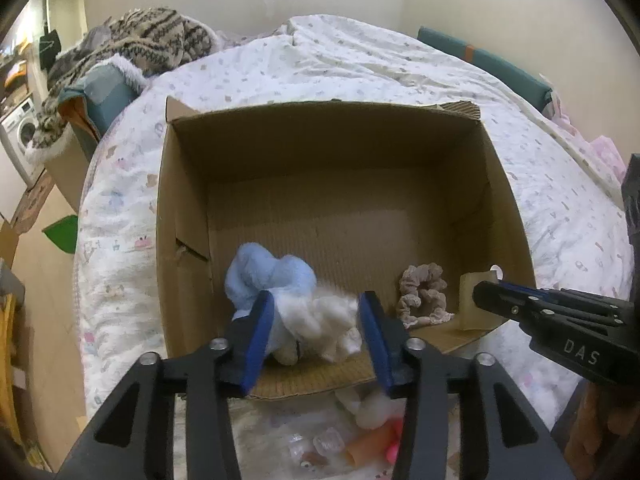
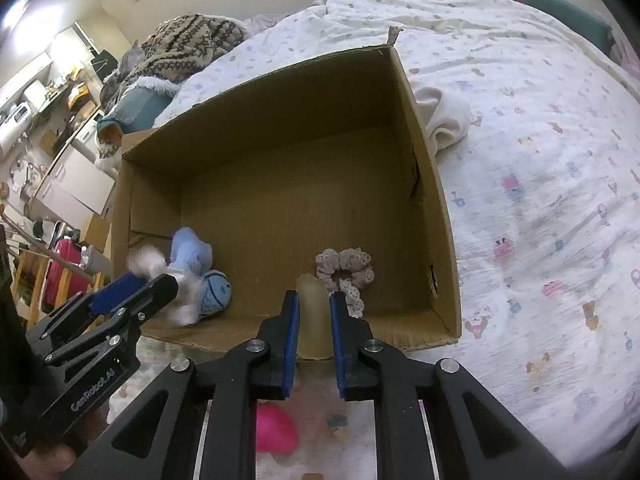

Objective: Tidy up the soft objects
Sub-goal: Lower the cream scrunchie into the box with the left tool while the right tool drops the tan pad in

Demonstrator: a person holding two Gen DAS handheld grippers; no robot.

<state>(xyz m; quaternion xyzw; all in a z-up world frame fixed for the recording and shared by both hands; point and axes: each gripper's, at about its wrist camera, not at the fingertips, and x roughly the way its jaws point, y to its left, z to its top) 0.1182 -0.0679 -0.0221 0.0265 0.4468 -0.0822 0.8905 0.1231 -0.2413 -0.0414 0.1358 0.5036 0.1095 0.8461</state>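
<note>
Blue-and-white plush toy [image 1: 296, 304], lying on its side in the near left corner of an open cardboard box [image 1: 344, 152]. Beige lace-edged scrunchie [image 2: 346, 270], flat on the box floor. Translucent yellowish soft block [image 2: 314, 316], upright over the near wall.

A cardboard box [image 1: 344, 184] is seen sitting open on a bed [image 1: 360, 64] covered in a white printed quilt. The left tongs [image 1: 316, 320] are parted over the box's near edge, with a blue and white plush toy [image 1: 288, 292] lying loose between the blue pads, not squeezed. A beige scrunchie [image 1: 424, 294] is parked further right, next to a pale block [image 1: 476, 300] pinched by the right tongs [image 1: 486, 294].
</note>
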